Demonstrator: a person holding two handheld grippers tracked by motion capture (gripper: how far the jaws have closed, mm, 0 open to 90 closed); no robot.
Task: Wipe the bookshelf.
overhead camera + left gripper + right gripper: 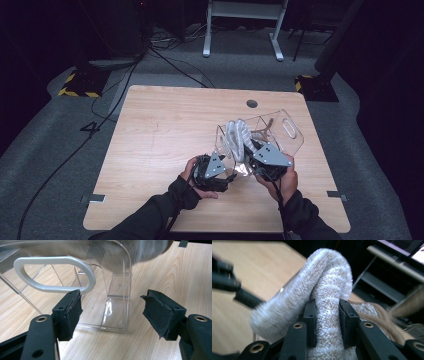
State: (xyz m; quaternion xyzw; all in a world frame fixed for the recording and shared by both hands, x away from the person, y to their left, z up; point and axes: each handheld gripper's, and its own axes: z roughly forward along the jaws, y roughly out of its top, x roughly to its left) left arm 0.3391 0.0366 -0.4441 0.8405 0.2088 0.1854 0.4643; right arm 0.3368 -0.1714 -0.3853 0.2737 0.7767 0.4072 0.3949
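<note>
Near the worktop's (150, 130) right edge, the right tool (327, 322) clenched a soft, light, floppy towel (329, 282) mid-fold above the clear bin (287, 135), while the left tool (112, 312) stood released.

a fluffy white towel (239, 137), bunched and folded, rises from a tilted clear plastic bin (280, 131) at the high view's centre right.

Light wooden table (165, 125) at frame centre, a round hole (252, 103) near its far edge. Grey carpet floor (45, 150) around it. Black cables (100, 115) at left. White desk frame (245, 25) at top. Dark surroundings.
</note>
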